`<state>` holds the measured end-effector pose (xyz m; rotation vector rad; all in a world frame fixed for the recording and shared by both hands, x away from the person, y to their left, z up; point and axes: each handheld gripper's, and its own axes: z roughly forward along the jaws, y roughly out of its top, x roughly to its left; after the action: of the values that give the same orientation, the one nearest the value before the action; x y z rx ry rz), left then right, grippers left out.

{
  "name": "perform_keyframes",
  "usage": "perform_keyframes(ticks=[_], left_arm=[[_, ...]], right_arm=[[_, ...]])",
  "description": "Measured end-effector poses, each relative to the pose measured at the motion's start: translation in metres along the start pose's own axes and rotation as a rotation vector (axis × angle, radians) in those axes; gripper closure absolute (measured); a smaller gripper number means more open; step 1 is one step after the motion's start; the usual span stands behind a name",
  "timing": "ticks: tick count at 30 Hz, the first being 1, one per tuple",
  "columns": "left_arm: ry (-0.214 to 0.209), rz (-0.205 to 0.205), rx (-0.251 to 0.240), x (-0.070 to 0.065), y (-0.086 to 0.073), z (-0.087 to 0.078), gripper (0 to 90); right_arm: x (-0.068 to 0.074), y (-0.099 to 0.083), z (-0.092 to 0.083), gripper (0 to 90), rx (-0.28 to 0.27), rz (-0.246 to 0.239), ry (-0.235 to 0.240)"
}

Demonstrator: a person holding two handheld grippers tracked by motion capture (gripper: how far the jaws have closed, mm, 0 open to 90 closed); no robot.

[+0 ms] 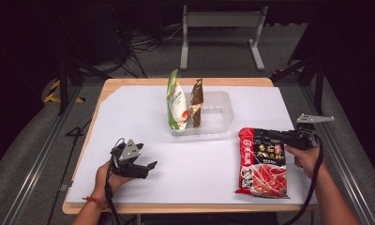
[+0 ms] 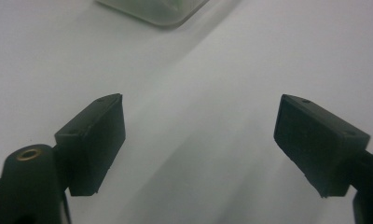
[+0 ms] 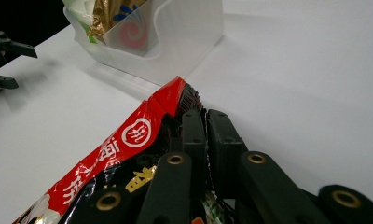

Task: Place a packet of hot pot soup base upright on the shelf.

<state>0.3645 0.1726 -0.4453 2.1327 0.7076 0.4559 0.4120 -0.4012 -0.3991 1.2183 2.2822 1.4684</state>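
The right gripper (image 1: 280,137) pinches the red packet's (image 1: 264,164) top edge (jaws clamped tight), packet trailing toward seven o'clock.

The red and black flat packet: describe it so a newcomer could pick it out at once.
On the white table sheet, look right of the clear plastic bin. The red and black flat packet lies there, its upper edge pinched by the right gripper. Unlike the green-white pouch and brown pouch upright in the bin, it lies flat.

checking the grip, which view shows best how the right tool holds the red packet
The right gripper view: its right tool is shut on the top edge of the red packet. The high view shows the whole red packet flat on the table, the grip small. The left gripper view gives nothing of it.
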Motion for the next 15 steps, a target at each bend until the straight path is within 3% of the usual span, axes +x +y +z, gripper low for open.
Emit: perform_keyframes(ticks=[2, 8, 15], left_arm=[[0.018, -0.001, 0.001, 0.000, 0.000, 0.001, 8.2], [0.017, 0.004, 0.013, 0.000, 0.000, 0.002, 8.0], [0.014, 0.020, 0.026, -0.001, 0.000, 0.003, 8.2]], right_arm=[[0.002, 0.001, -0.002, 86.4, -0.010, -0.009, 0.004], [0.008, 0.005, -0.006, 86.8, -0.026, -0.034, -0.002], [0.020, 0.011, -0.012, 87.4, -0.083, -0.056, 0.002]])
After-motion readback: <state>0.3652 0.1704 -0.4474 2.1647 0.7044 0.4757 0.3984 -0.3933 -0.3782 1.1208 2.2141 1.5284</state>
